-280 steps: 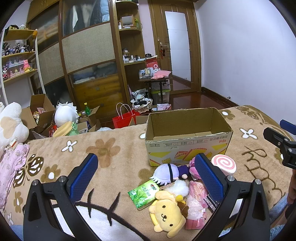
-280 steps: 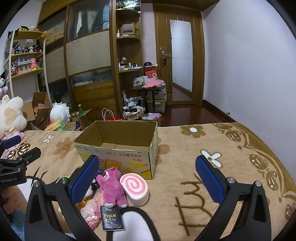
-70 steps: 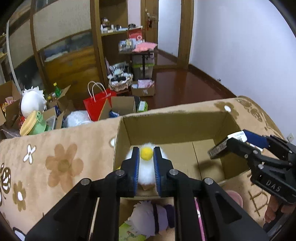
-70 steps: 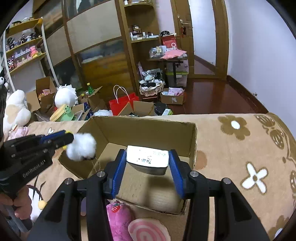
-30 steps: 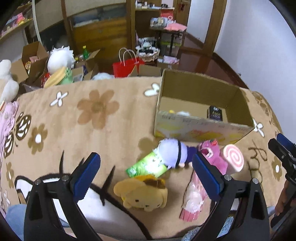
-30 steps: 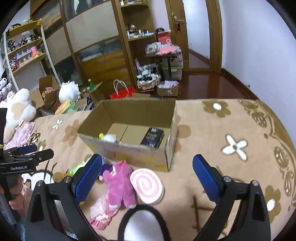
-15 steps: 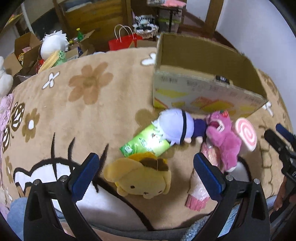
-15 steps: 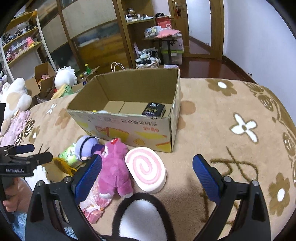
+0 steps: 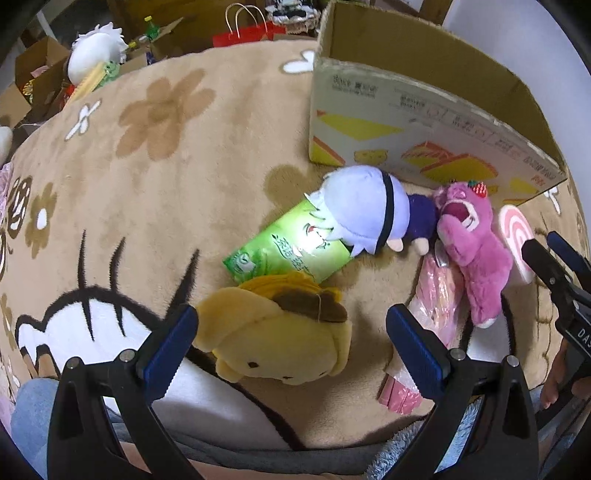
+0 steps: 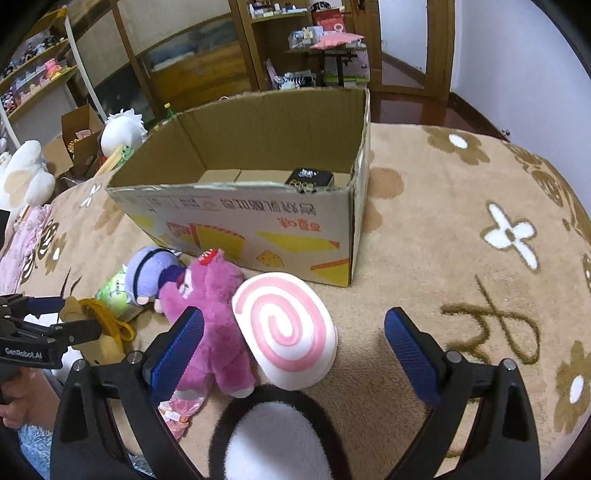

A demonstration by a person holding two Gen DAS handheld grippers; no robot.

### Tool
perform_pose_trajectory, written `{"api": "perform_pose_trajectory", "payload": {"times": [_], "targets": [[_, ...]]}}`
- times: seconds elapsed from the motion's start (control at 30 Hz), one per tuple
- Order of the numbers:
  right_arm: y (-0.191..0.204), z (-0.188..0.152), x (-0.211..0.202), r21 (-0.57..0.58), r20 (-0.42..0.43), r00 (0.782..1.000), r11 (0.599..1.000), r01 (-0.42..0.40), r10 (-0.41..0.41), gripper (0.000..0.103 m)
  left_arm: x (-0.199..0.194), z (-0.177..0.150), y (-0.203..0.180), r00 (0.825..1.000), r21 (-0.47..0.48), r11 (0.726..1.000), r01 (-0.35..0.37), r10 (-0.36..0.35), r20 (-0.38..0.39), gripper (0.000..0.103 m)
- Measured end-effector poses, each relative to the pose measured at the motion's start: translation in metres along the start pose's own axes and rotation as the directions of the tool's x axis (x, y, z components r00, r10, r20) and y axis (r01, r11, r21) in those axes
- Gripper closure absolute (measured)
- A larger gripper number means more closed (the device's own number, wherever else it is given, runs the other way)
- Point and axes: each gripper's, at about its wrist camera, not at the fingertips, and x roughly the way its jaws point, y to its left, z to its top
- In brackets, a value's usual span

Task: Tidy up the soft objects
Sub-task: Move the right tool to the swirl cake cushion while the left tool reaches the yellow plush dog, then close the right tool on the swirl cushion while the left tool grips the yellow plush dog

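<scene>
On the tan blanket in front of the cardboard box point(image 9: 424, 122) lie a yellow dog plush point(image 9: 273, 332), a green tissue pack point(image 9: 291, 251), a lilac-haired doll point(image 9: 365, 210), a pink bear plush point(image 9: 472, 251), a pink packet point(image 9: 428, 325) and a pink-swirl roll cushion point(image 10: 284, 328). My left gripper point(image 9: 291, 343) is open, its jaws straddling the yellow plush. My right gripper point(image 10: 291, 343) is open, low over the roll cushion, with the bear point(image 10: 214, 314) at its left pad. A black packet point(image 10: 310, 179) lies inside the box point(image 10: 258, 221).
The blanket point(image 10: 461, 240) stretches to the right of the box. Beyond the bed are open cartons, a white plush point(image 10: 122, 134), a red bag point(image 9: 243, 29), shelves and a door. White and pink plush toys point(image 10: 22, 177) sit at the far left.
Both grippers have dropped lower and closer to the toys. The left now brackets the yellow plush; the right has come down over the roll cushion. Earlier, each had released an item into the box.
</scene>
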Motion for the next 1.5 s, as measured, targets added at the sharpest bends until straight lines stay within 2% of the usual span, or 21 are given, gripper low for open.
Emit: {"api": "perform_pose_trajectory", "payload": {"times": [0.23,0.5,0.63,0.73,0.83,0.97,1.07,1.13,1.23,1.37,1.5], "targets": [[-0.005,-0.003,0.015,0.022,-0.036,0.999,1.000,-0.010,0.010,0.001,0.015,0.003,-0.004,0.998,0.014,0.999,-0.037,0.038,-0.057,0.002],[-0.005,-0.007,0.025,0.014,-0.064,0.998,1.000,-0.011,0.012,0.002,0.042,0.005,-0.002,0.985,0.023,1.000,-0.007,0.011,-0.171,0.002],[-0.008,-0.007,0.028,0.026,-0.067,0.998,1.000,-0.014,0.016,0.002,0.046,0.006,-0.006,0.984,0.040,0.999,-0.002,0.010,-0.180,0.003],[-0.011,-0.008,0.030,0.045,-0.076,0.997,0.999,-0.026,0.029,0.003,0.054,0.006,-0.007,0.976,0.038,0.999,0.017,-0.008,-0.217,0.004],[-0.012,-0.009,0.031,0.052,-0.082,0.996,0.998,-0.032,0.036,0.008,0.058,0.005,-0.009,0.974,0.050,0.999,0.007,0.004,-0.226,0.010],[-0.013,-0.009,0.033,0.050,-0.093,0.995,0.998,-0.032,0.036,0.012,0.058,0.005,-0.008,0.976,0.042,0.999,0.011,-0.001,-0.220,0.016],[-0.012,-0.010,0.035,0.050,-0.103,0.993,0.998,-0.045,0.050,0.021,0.055,0.004,-0.008,0.979,0.035,0.999,0.014,-0.007,-0.202,0.018],[-0.010,-0.010,0.037,0.042,-0.111,0.992,0.998,-0.054,0.059,0.036,0.049,-0.003,-0.008,0.982,0.029,0.999,0.022,-0.017,-0.188,0.020],[-0.003,-0.012,0.037,0.016,-0.117,0.991,0.998,-0.060,0.062,0.046,0.040,-0.003,-0.008,0.986,0.028,0.999,0.038,-0.033,-0.164,0.020],[-0.002,-0.011,0.032,0.019,-0.107,0.992,0.998,-0.065,0.066,0.049,0.031,-0.010,-0.009,0.992,0.043,0.999,0.025,-0.019,-0.121,0.020],[-0.004,-0.010,0.023,0.044,-0.086,0.994,0.997,-0.071,0.074,0.051,0.011,-0.013,-0.004,0.999,0.019,1.000,0.023,-0.022,-0.039,0.022]]}}
